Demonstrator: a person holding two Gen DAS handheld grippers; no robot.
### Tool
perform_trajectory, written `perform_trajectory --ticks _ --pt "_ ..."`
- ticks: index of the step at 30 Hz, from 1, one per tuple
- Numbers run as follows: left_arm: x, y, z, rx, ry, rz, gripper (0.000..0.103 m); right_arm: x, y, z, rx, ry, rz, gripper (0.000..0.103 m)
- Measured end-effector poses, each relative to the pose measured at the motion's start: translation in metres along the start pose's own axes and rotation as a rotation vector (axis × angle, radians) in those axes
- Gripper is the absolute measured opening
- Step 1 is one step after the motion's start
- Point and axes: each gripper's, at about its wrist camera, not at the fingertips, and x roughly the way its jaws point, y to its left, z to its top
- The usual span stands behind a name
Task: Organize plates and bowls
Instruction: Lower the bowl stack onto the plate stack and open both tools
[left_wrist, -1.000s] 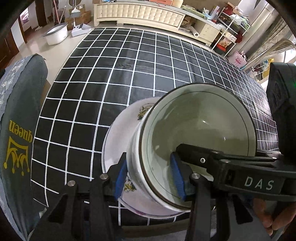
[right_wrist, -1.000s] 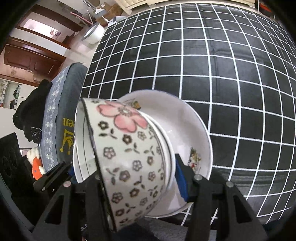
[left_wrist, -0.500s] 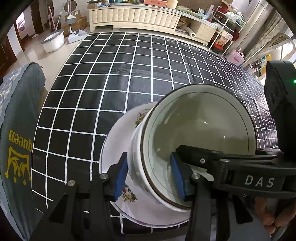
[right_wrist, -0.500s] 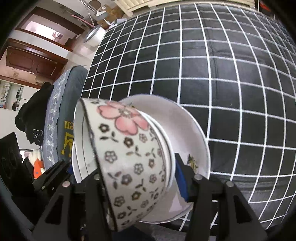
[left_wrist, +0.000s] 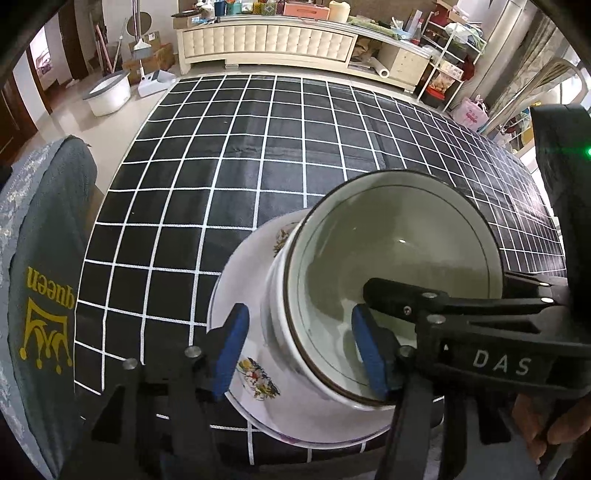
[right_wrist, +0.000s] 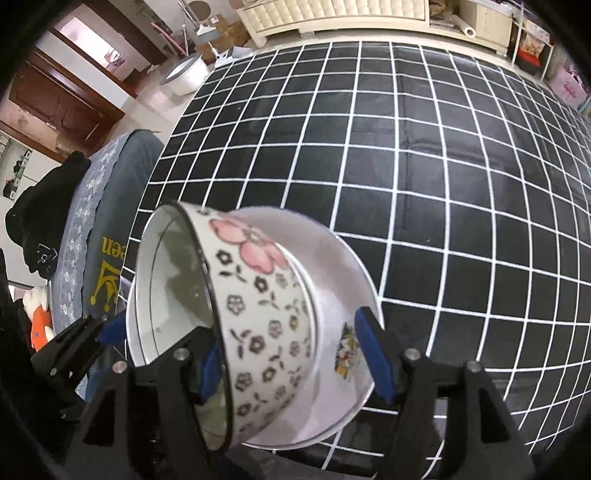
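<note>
A white bowl with a pink flower and small dark blossoms (right_wrist: 258, 314) sits tilted on a white plate with a printed motif (left_wrist: 255, 280), near the front edge of the black grid tablecloth (left_wrist: 258, 147). The bowl's pale inside faces the left wrist view (left_wrist: 391, 258). My left gripper (left_wrist: 299, 354) is open, its blue pads apart either side of the bowl's near rim. My right gripper (right_wrist: 291, 365) is also open, with its pads standing wide either side of the bowl and the plate (right_wrist: 332, 258).
A grey chair back with yellow "queen" lettering (left_wrist: 40, 295) stands left of the table. A cream cabinet (left_wrist: 266, 37), a white basin (left_wrist: 107, 92) and shelves (left_wrist: 454, 62) lie beyond the far edge. A hand holds the right gripper (left_wrist: 546, 417).
Both grippers have opened: the left let go of the bowl's rim, the right let go of the bowl. The bowl now rests tilted on the plate.
</note>
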Motion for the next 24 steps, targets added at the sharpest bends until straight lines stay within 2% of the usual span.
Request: perform_trajectory --ticks 4,8,13,20,24 --pt "-0.004 -0.001 0.001 -0.006 -0.010 -0.008 0.055 -0.008 0.000 -0.002 -0.003 -0.022 -0.002 0.069" --pt "-0.012 -0.004 0.000 0.022 -0.050 0.019 0.055 -0.017 0.004 -0.002 -0.010 -0.054 -0.007 0.069" --pt "-0.024 0.001 0.002 -0.014 -0.080 0.007 0.055 -0.038 0.010 -0.003 -0.038 -0.127 -0.027 0.069" --pt "-0.060 0.001 -0.002 -0.027 -0.178 0.034 0.055 -0.071 0.012 -0.011 -0.055 -0.206 -0.038 0.070" --pt "-0.086 -0.011 -0.008 0.013 -0.261 0.072 0.055 -0.093 0.015 -0.022 -0.067 -0.266 -0.060 0.070"
